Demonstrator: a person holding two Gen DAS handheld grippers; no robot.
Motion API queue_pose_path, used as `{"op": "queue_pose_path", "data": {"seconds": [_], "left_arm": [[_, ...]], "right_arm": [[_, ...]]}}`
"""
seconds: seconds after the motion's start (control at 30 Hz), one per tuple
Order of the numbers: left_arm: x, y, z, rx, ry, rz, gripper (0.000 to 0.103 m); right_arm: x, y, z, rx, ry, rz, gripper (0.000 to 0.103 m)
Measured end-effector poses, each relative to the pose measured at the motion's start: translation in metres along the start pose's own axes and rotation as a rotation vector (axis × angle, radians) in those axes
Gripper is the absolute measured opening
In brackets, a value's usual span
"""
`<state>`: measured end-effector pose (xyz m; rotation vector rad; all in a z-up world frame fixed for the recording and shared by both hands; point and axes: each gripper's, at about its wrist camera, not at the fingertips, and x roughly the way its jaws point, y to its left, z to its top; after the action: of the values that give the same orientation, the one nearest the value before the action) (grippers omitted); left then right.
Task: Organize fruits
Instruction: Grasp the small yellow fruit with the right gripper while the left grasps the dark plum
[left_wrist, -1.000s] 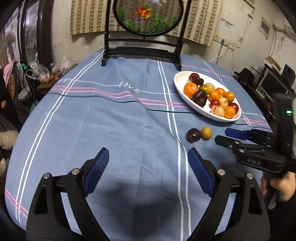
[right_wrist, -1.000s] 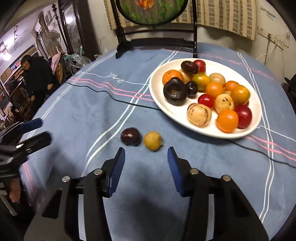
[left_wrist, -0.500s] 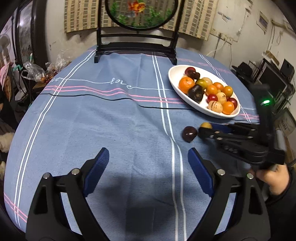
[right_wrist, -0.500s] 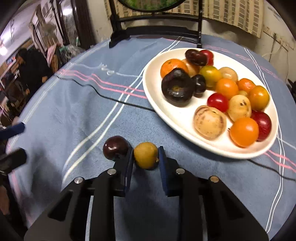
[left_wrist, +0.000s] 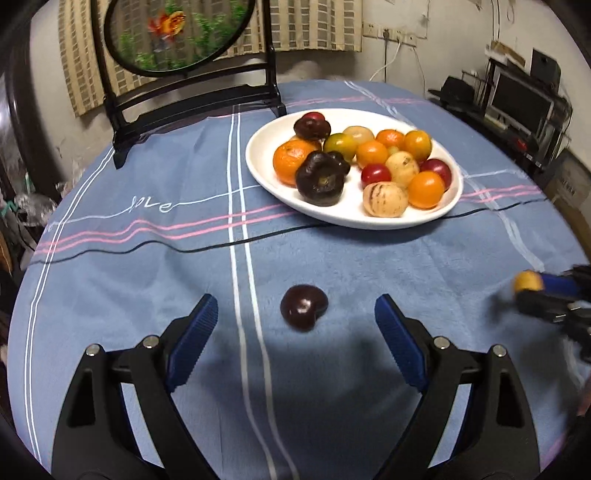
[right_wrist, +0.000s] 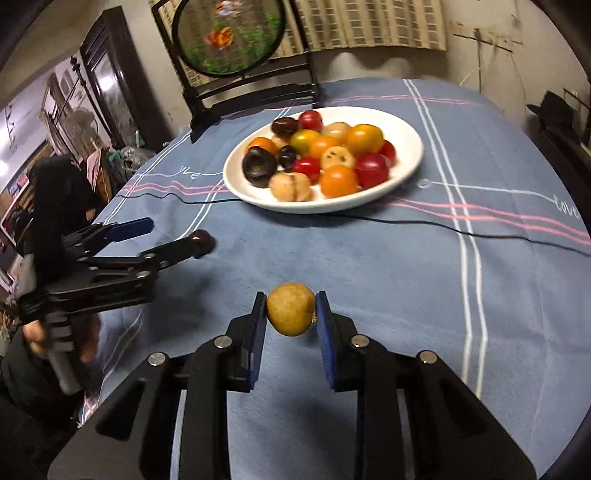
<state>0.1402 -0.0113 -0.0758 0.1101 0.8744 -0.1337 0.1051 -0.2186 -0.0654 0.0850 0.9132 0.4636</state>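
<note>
My right gripper (right_wrist: 290, 314) is shut on a small yellow-brown fruit (right_wrist: 290, 314) and holds it above the blue cloth; it also shows at the right edge of the left wrist view (left_wrist: 529, 281). My left gripper (left_wrist: 295, 325) is open, with a dark purple fruit (left_wrist: 303, 311) lying on the cloth between its fingers. In the right wrist view this dark fruit (right_wrist: 203, 242) sits at the tip of the left gripper (right_wrist: 170, 240). A white oval plate (left_wrist: 269, 177) at the back holds several orange, red, yellow and dark fruits.
A black stand with a round fish-painting screen (left_wrist: 177, 37) is at the table's far edge. A thin black cable (right_wrist: 424, 223) runs across the cloth in front of the plate (right_wrist: 413, 155). Shelves with electronics (left_wrist: 517, 103) are at the right.
My right gripper closed on the yellow-brown fruit and lifted it away to the right. My left gripper moved forward so the dark purple fruit lies between its open fingers.
</note>
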Motion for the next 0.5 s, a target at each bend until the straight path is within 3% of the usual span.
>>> {"op": "queue_pose_path", "data": {"seconds": [0.1,0.2,0.3,0.33,0.5], "left_arm": [[0.016,0.004,-0.001,-0.027,0.031,0.003,0.085],[0.033,0.010,-0.002,-0.058,0.085,0.002,0.071],[0.032,0.013,-0.001,-0.068,0.072,-0.017,0.050],[0.030,0.013,-0.001,-0.074,0.070,-0.037,0.032],[0.018,0.009,-0.006,-0.092,0.071,-0.085,0.031]], "right_arm": [[-0.004,-0.004,0.001,0.011,-0.020,0.023,0.027],[-0.004,-0.006,0.002,0.012,-0.025,0.042,0.027],[-0.003,-0.006,0.003,0.016,-0.018,0.051,0.027],[-0.003,-0.005,0.002,0.018,-0.019,0.052,0.027],[-0.006,-0.003,0.003,0.015,-0.025,0.051,0.027]]}}
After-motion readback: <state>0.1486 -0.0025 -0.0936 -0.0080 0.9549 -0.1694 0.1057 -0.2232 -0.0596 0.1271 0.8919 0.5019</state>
